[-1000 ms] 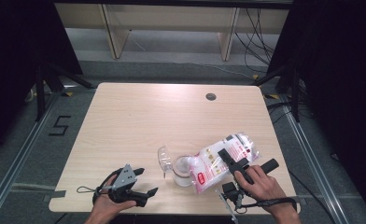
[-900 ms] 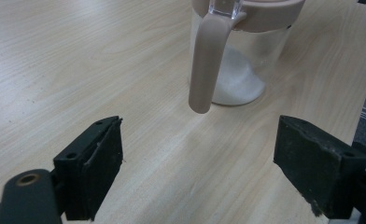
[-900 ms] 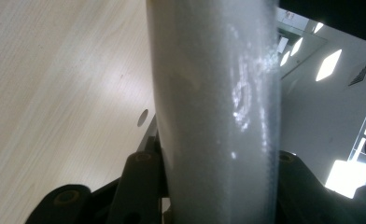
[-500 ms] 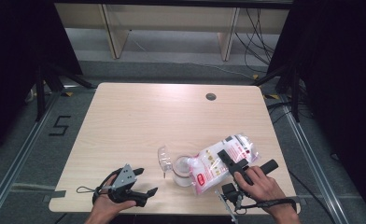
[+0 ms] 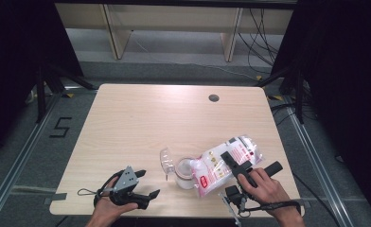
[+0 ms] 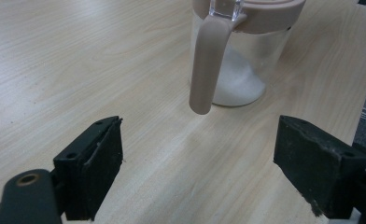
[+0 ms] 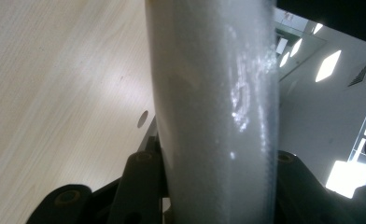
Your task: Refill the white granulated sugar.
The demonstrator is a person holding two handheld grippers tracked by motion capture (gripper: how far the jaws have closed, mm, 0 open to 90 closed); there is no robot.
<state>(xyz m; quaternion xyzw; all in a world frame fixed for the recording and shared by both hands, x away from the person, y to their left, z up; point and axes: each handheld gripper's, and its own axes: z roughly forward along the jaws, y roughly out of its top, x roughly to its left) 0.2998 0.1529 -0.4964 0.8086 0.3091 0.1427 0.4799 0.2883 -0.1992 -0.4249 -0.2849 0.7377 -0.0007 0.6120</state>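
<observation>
White powder bag (image 5: 224, 163), pinched in your right gripper (image 5: 233, 163), tilts its mouth left over the jar (image 5: 186, 172); left gripper (image 5: 143, 184) waits spread.

The high view looks forward and down from above the near edge of the wooden table (image 5: 141, 118), taking in all of it; the left gripper view sits low over the tabletop, facing the lidded glass jar (image 6: 235, 51) close ahead; the right gripper view looks along the clear plastic bag (image 7: 214, 107) pressed against its lens; all share the tabletop.
</observation>
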